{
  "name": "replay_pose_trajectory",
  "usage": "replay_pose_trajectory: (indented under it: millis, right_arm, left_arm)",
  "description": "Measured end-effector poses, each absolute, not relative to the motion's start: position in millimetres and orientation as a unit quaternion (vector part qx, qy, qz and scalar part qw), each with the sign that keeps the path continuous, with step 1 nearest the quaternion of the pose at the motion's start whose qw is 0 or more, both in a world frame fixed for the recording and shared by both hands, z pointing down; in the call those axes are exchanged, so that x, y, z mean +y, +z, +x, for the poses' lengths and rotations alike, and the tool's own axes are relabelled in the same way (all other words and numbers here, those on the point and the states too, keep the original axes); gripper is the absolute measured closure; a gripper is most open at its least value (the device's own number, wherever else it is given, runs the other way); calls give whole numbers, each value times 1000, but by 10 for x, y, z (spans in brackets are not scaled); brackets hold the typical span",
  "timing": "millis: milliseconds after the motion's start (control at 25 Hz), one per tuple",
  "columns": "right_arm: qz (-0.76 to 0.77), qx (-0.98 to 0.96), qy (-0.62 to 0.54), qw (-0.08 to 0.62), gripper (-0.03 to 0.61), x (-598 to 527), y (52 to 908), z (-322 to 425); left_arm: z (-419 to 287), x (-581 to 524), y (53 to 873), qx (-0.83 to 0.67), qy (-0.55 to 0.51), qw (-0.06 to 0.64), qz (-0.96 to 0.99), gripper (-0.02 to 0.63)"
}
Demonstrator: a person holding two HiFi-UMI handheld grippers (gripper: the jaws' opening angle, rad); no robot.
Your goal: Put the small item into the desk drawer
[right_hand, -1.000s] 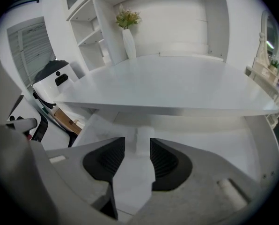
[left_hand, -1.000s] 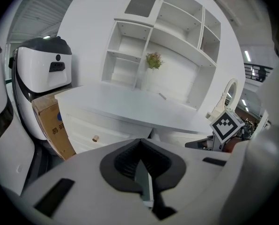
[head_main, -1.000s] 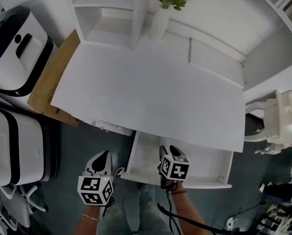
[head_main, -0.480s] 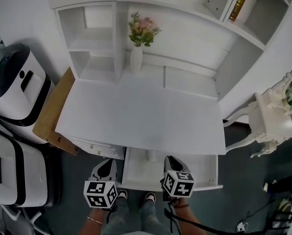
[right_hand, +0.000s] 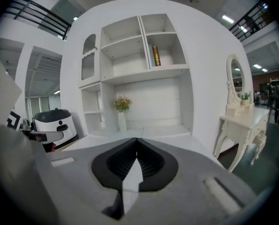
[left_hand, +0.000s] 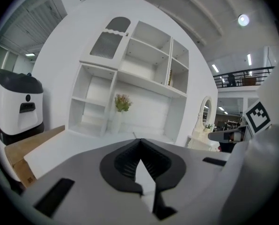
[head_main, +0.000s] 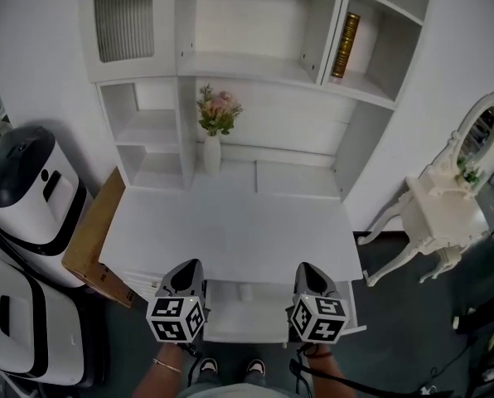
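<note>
The white desk (head_main: 230, 230) has its drawer (head_main: 239, 315) pulled open below the front edge. A small pale item (head_main: 245, 292) lies inside the drawer near its back. My left gripper (head_main: 186, 269) hovers at the drawer's left edge, and my right gripper (head_main: 310, 270) hovers over its right part. Both are held level, pointing at the desk and its shelves. In the left gripper view the left gripper (left_hand: 139, 140) is shut with nothing between its jaws. The right gripper (right_hand: 137, 139) in the right gripper view is also shut on nothing.
A vase of flowers (head_main: 213, 143) stands at the back of the desk under the shelf unit (head_main: 263, 65), which holds a book (head_main: 347, 46). White appliances (head_main: 27, 191) and a cardboard box (head_main: 91, 237) stand at the left. A white vanity table (head_main: 438, 214) is at the right.
The view has swung up from the desk top to the whole shelf unit. My right gripper has come up out of the drawer and its jaws have shut. Both grippers now point level at the desk.
</note>
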State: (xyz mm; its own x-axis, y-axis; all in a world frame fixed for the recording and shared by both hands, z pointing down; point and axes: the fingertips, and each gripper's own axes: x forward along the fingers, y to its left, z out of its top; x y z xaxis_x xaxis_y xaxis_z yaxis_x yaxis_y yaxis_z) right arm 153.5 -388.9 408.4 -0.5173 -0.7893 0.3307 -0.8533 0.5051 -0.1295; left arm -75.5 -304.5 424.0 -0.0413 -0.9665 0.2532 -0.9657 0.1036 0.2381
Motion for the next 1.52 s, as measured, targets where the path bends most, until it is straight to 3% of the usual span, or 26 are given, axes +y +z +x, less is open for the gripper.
replay_pose_trajectory:
  millis: [360, 1520]
  right_arm:
    - [533, -840, 88, 58, 572, -4042, 3553, 2136]
    - [547, -828, 99, 68, 572, -3943, 3631, 2244]
  left_arm:
    - [-718, -3353, 3638, -713, -10, 110, 692, 620]
    - [-563, -3524, 3727, -690, 10, 120, 714, 620]
